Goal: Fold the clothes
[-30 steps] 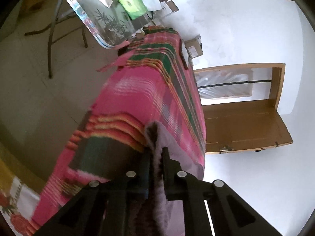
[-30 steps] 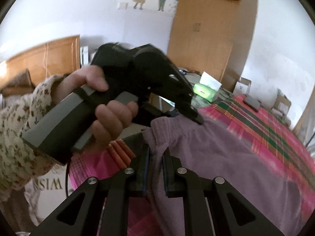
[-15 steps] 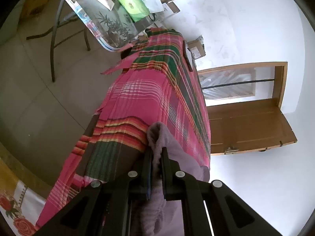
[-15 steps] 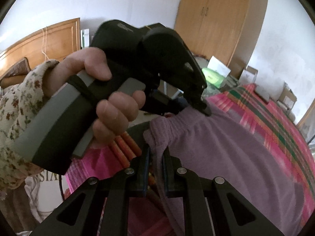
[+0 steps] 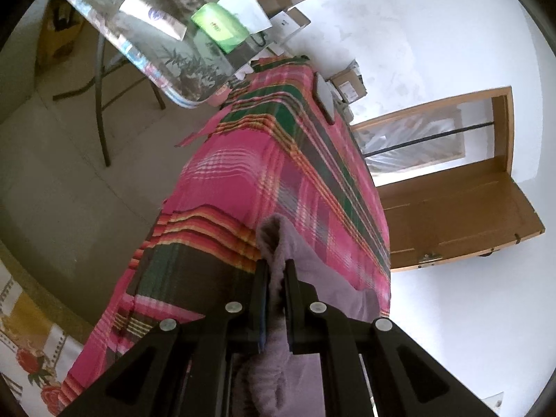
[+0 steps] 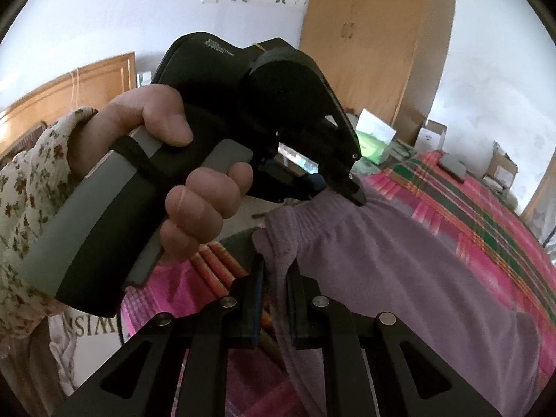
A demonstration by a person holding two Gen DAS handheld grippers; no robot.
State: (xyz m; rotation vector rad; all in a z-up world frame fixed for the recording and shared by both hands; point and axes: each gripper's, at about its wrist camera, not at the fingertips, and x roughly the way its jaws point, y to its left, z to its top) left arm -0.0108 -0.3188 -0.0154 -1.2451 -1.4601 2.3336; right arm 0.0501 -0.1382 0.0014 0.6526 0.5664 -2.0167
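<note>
Pink plaid bed [image 5: 250,187] under purple garment [image 6: 382,264], both grippers clenched on it; holding hand [image 6: 194,191] only in right view.

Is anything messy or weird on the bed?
Nothing looks spilled or broken. The purple garment lies rumpled on the pink plaid bedspread, its edge pinched by both the left gripper and the right gripper, which fits folding. A flat dark object sits near the bed's far end.
</note>
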